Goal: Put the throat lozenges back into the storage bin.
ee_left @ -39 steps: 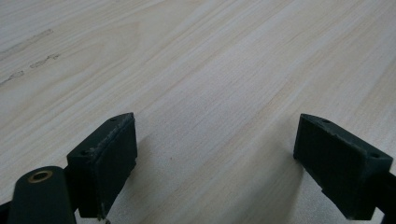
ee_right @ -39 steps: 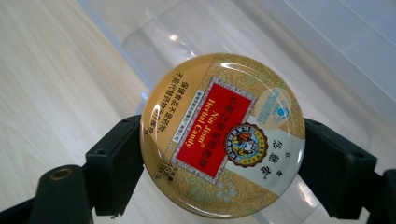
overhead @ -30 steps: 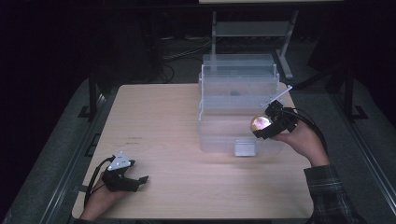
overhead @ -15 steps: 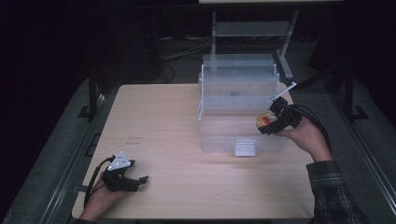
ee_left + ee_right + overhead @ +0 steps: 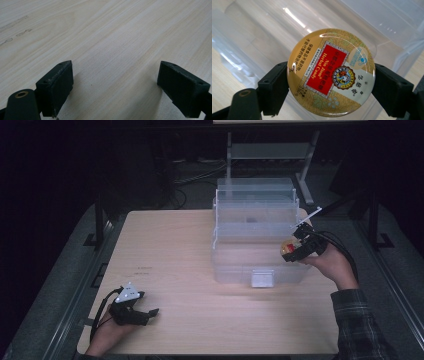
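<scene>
1. The clear tiered storage box [image 5: 257,240] stands on the right half of the wooden table [image 5: 170,255], stepped in open levels with a pulled-out drawer at the bottom front. The step in hand looks like placing a tin into one of its compartments, so the carrier should first settle on a level; the low front drawer [image 5: 260,270] is nearest the load.

2. The right gripper [image 5: 295,251] hangs at the box's right front corner, its jaws clamped across the width of the round candy tin [image 5: 331,73], one on each side of the rim. The grip looks centred, and pressure should be held steady because the glossy lid could slip.

3. The tin, gold with a red label, is off the table and just beside the box's clear wall. It should be kept level, brought over the chosen opening clear of the rim, then lowered until it rests before the jaws part.

4. The left gripper [image 5: 142,314] rests on the table near the front left corner, well apart from the box, jaws spread with nothing between them [image 5: 112,87]. It could steady the box if that slides.
</scene>
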`<move>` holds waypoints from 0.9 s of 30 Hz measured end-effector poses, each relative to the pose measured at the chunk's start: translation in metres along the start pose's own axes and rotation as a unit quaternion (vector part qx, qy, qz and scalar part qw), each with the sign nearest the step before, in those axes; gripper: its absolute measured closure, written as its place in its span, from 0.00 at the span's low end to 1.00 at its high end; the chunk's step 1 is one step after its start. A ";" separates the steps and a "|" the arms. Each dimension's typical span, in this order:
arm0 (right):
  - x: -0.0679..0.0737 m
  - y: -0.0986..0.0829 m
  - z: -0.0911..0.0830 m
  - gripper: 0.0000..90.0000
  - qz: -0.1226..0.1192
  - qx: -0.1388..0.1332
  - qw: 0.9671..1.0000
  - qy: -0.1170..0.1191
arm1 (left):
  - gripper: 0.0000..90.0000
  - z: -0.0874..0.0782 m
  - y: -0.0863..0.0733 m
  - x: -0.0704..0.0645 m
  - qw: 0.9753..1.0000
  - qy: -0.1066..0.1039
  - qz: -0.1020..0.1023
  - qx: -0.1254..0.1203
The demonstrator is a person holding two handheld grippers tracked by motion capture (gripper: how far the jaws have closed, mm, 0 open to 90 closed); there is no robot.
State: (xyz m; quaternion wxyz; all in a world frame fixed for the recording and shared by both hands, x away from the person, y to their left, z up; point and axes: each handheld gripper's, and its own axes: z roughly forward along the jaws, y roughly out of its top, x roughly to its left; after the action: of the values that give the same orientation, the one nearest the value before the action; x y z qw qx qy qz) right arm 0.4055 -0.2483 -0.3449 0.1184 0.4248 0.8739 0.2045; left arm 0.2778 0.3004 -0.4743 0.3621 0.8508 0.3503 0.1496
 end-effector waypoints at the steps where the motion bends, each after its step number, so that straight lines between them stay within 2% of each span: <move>1: -0.003 -0.001 0.001 0.22 0.003 0.004 1.000 -0.005 | 0.14 0.000 0.000 0.000 1.000 0.000 0.000 0.000; 27: -0.012 -0.009 0.005 0.22 0.020 0.021 1.000 -0.005 | 0.14 0.000 0.000 0.000 1.000 0.000 0.001 0.000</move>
State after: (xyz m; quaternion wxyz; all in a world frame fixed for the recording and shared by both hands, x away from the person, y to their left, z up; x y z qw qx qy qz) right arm 0.4085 -0.2619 -0.3535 0.1097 0.4455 0.8687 0.1868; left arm 0.2778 0.3004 -0.4742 0.3617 0.8511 0.3497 0.1499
